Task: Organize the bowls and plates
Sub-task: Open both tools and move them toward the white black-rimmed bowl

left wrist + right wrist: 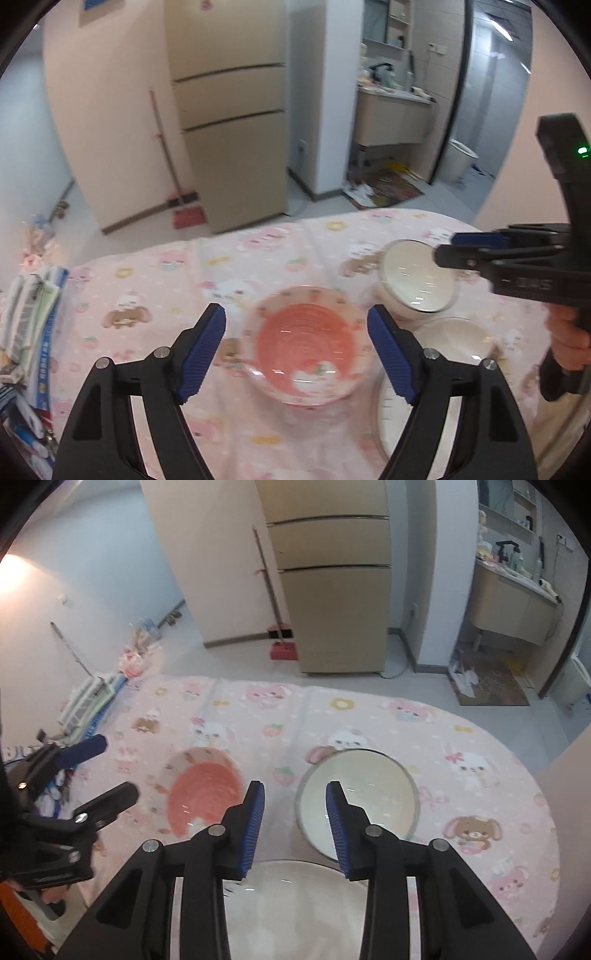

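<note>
A pink bowl with a red inside stands on the pink cartoon tablecloth. My left gripper hangs open above it, its jaws wide and nothing between them. A white bowl stands to the right of the pink one. Nearer me, white plates lie partly hidden by my finger. In the right wrist view my right gripper is open above the white plate. It touches nothing, with the white bowl just beyond its right finger. The pink bowl and the left gripper show at left.
Packets and boxes crowd the table's left edge. Beyond the table's rounded far edge stand a beige fridge, a red broom and a washroom vanity. A hand holds the right gripper's handle.
</note>
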Action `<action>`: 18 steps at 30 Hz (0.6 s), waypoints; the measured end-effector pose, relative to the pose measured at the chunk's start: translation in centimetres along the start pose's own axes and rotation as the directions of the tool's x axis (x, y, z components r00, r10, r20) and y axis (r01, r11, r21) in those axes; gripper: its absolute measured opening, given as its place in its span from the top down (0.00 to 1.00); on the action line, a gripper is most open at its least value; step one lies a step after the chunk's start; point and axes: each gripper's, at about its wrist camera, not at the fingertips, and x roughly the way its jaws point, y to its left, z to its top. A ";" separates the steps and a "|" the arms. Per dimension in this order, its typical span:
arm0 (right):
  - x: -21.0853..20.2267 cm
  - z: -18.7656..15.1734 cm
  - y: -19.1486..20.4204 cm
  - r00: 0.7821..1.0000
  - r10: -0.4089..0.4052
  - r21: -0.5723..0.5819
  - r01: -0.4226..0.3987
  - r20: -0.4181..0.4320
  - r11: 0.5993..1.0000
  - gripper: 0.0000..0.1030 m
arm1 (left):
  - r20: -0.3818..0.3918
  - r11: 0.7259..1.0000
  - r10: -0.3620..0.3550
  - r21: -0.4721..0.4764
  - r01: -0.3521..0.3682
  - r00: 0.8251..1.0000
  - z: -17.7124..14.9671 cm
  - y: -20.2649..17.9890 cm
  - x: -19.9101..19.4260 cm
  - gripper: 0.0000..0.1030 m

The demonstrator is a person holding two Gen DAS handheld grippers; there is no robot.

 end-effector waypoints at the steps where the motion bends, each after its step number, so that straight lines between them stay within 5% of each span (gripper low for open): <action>1: -0.2 0.0 -0.7 1.000 -0.031 0.003 0.031 -0.003 1.000 0.65 | -0.007 1.000 -0.005 -0.005 0.005 1.000 0.4 -0.5 0.2 0.24; 9: -0.2 -0.6 -5.6 0.999 -0.040 0.067 0.041 -0.015 0.997 0.64 | -0.052 0.997 -0.073 -0.033 0.071 0.996 2.3 -4.8 3.7 0.24; 14: 2.1 -1.1 -9.5 0.998 -0.042 0.145 0.049 -0.052 0.988 0.64 | -0.106 0.998 -0.058 -0.043 0.053 0.993 3.1 -6.7 7.6 0.25; 18: 3.4 -1.0 -11.7 0.995 -0.048 0.184 0.063 -0.088 0.981 0.64 | -0.172 0.991 -0.098 -0.112 0.079 0.980 3.4 -7.3 10.9 0.31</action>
